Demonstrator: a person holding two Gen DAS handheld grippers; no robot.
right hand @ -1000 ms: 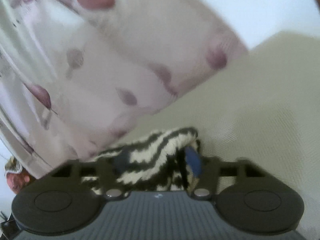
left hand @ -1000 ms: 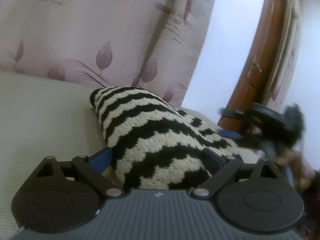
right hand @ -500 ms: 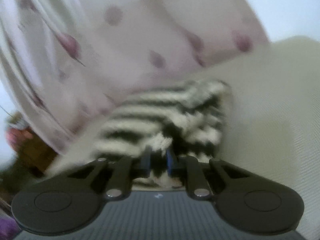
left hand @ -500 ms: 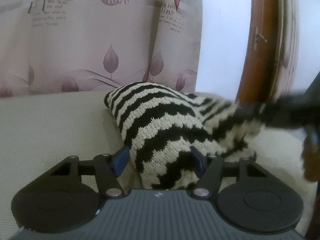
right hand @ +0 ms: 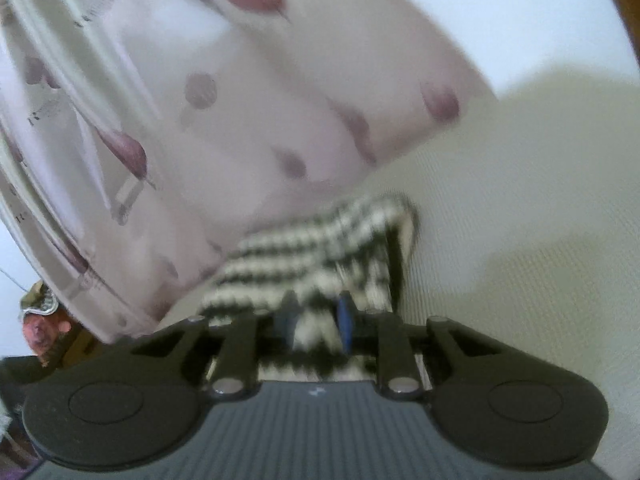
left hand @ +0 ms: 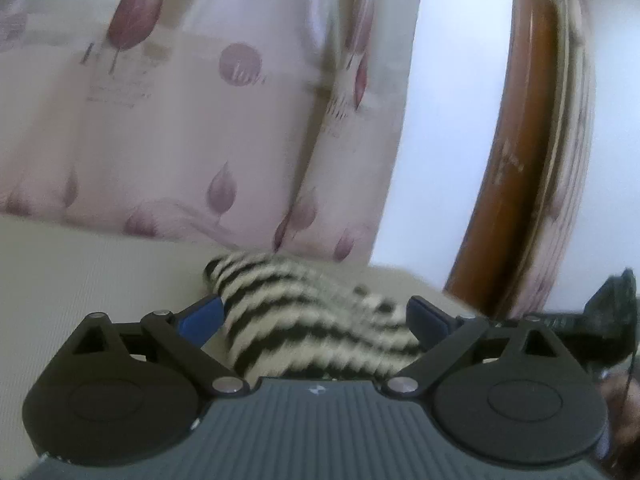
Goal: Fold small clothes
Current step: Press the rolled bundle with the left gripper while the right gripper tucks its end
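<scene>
A small black-and-cream zigzag knit garment [left hand: 312, 312] lies on the beige bed surface [left hand: 80, 280]. My left gripper [left hand: 314, 312] is open, its blue-padded fingers [left hand: 200, 314] standing wide on either side of the knit without pinching it. In the right wrist view the same knit [right hand: 320, 256] is bunched and partly lifted. My right gripper [right hand: 316, 318] is shut on the near edge of the knit, with cloth between the blue pads [right hand: 345, 316]. The right gripper also shows at the right edge of the left wrist view [left hand: 600, 320].
A pink leaf-print curtain [left hand: 180, 120] hangs just behind the bed. A brown wooden door frame [left hand: 512, 160] and a white wall [left hand: 448, 100] stand at the right. Cluttered items [right hand: 40, 320] sit low at the left of the right wrist view.
My left gripper has opened wide, let go of the knit and tilted upward. My right gripper stays shut on the knit's edge. The knit has sunk lower in the left wrist view.
</scene>
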